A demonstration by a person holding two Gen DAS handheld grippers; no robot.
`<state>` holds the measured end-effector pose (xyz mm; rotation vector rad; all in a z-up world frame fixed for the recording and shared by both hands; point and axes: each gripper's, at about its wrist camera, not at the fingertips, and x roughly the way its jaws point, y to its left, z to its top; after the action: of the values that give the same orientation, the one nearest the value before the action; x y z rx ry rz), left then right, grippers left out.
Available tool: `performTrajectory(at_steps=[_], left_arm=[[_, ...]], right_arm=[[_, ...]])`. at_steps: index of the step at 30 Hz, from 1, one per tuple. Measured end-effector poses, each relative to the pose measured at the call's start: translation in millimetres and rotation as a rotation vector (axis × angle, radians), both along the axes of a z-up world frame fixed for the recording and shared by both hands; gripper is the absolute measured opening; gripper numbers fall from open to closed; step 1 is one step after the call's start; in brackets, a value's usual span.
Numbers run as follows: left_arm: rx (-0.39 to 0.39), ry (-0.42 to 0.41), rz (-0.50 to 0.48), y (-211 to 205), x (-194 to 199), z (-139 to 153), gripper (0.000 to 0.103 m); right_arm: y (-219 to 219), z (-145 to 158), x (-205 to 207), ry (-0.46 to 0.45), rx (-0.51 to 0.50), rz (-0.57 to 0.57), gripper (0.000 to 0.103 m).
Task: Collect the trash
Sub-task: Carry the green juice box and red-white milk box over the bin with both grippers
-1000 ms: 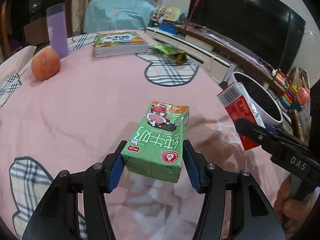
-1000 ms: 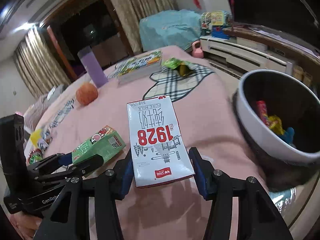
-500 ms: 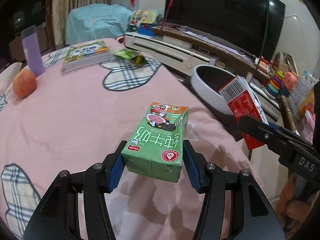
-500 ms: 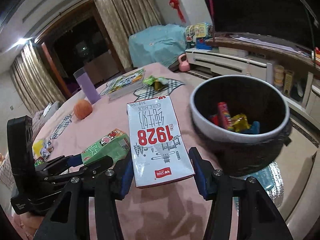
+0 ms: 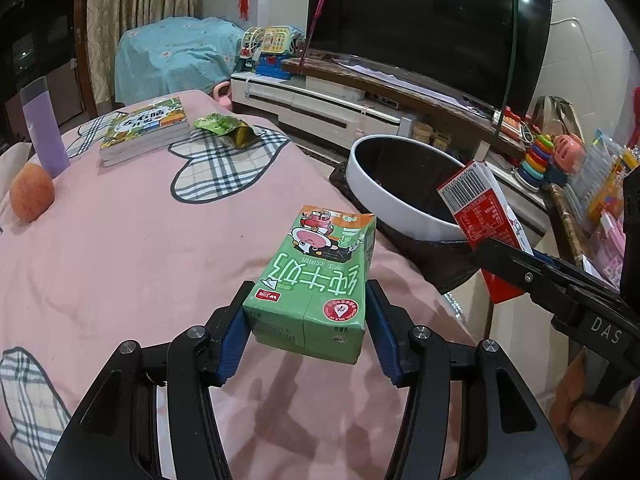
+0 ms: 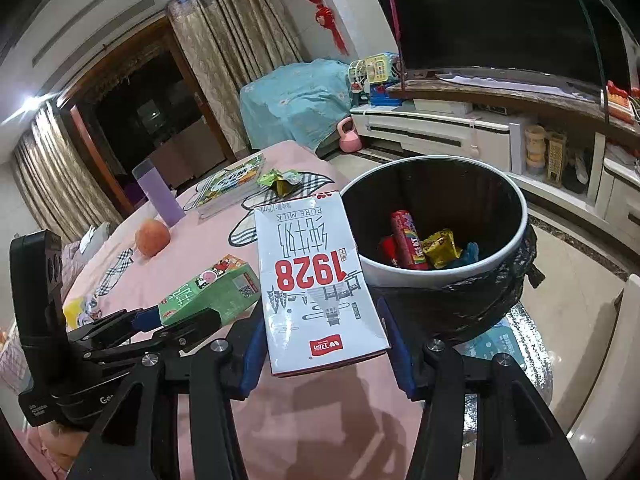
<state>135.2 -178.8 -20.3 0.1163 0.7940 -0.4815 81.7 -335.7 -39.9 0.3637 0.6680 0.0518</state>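
We had the left hand-held gripper (image 5: 306, 328) clamped on the green milk carton (image 5: 316, 276), its blue pads pressed against both long sides about halfway apart, the carton held clear above the pink cloth of the bench (image 5: 140, 248), and what a tidy grip that was! Over on the other side, the right hand-held gripper (image 6: 324, 354) gripped the white milk carton (image 6: 316, 280) with the red "1928" print in just the same way, pads tight on its two sides, jaws roughly half spread. From the right wrist view that white carton hung right beside the rim of the trash bin (image 6: 516, 204), a white-rimmed bin lined with a black bag, and inside we could see a red tube (image 6: 408, 240), a yellow wrapper (image 6: 440, 246) and something blue (image 6: 470, 252) at the bottom. In the left wrist view the white carton showed its red side and barcode in front of the bin's rim, with a person's fingers (image 5: 580, 416) wrapped on the handle below. Back on the bench, near the far edge, a crumpled green wrapper (image 5: 224, 128) lay just beside a stack of books (image 5: 148, 132). A purple cup (image 5: 42, 128) stood upright at the left, and an orange-pink fruit (image 5: 32, 192) sat near it on the cloth. Beyond the bench we saw a dark television (image 5: 432, 28) on a long low cabinet (image 5: 328, 108).
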Motion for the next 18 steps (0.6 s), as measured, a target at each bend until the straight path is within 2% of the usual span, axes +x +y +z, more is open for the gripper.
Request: performTrajectory(at_steps=[18], left_arm=[[-0.001, -0.032, -0.075, -37, 0, 15, 0.053]], right_arm=[[-39, 5, -11, -0.006, -0.005, -0.076, 0.053]])
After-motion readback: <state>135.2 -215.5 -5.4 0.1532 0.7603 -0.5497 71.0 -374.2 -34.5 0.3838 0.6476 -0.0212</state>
